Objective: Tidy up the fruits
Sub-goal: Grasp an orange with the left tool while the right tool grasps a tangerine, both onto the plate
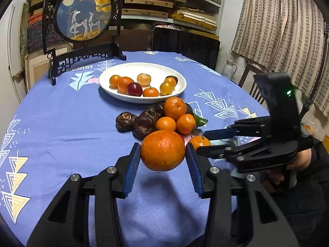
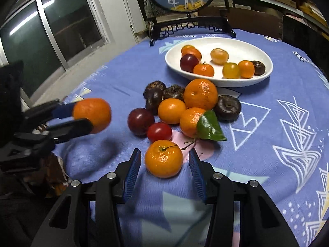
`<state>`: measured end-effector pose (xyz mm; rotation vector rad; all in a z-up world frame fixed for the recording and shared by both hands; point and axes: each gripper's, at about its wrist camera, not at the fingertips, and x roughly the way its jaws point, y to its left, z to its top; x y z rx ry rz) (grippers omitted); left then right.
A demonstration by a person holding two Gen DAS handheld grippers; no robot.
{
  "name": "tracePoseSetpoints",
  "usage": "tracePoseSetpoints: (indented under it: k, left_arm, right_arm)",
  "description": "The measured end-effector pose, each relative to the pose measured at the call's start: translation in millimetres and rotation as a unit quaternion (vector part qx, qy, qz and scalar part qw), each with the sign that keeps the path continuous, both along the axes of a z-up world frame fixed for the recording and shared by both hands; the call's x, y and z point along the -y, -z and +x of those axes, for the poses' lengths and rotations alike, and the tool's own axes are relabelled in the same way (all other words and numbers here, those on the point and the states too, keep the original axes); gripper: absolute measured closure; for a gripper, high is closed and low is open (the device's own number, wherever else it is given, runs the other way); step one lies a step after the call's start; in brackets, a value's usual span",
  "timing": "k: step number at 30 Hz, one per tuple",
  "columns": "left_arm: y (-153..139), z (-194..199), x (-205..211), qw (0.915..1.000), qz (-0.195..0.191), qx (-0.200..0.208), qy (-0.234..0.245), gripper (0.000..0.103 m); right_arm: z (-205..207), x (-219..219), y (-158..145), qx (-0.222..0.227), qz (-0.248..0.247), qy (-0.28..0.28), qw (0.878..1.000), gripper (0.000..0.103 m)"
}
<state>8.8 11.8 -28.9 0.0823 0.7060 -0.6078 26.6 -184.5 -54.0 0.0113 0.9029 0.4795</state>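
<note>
My left gripper point(image 1: 162, 152) is shut on a large orange point(image 1: 162, 150) and holds it above the blue tablecloth; it also shows in the right wrist view point(image 2: 92, 114). My right gripper point(image 2: 164, 162) is open, its jaws on either side of a small stemmed mandarin point(image 2: 163, 161) that lies on the cloth. A pile of oranges point(image 2: 200, 93), dark chestnut-like fruits point(image 2: 227, 107), a plum point(image 2: 140, 121) and a red tomato point(image 2: 159, 131) lies beyond. A white oval plate point(image 2: 257, 49) holds several small fruits.
A black-framed round embroidery screen point(image 1: 82, 16) stands at the table's far side behind the plate. Shelves of boxes, a curtain point(image 1: 277, 20) and chairs lie beyond the table. A window point(image 2: 51, 20) is on the left in the right wrist view.
</note>
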Motion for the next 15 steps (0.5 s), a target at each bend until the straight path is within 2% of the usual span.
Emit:
tracePoseSetpoints:
  k: [2,5,10,15]
  left_arm:
    - [2.4,3.7,-0.1,1.0000,-0.002,-0.008,-0.002,0.059]
    - [2.3,4.1,-1.5,1.0000,-0.004,-0.009,-0.001,0.059]
    - [-8.7,15.9,2.4,1.0000,-0.009,0.000,-0.001,0.059]
    - [-25.3,59.8,20.2,0.9999,-0.012,-0.001,0.001,0.059]
  right_arm:
    - [3.1,-1.9,7.5,-0.014,0.010,-0.004,1.000,0.062]
    - [1.0,3.6,3.1,-0.009,0.019,-0.003,1.000,0.062]
    - [2.2,30.8,-27.4,0.002,0.084,0.005,0.996,0.062]
    - [31.4,78.0,-56.2,0.019,0.121,0.063,0.990,0.062]
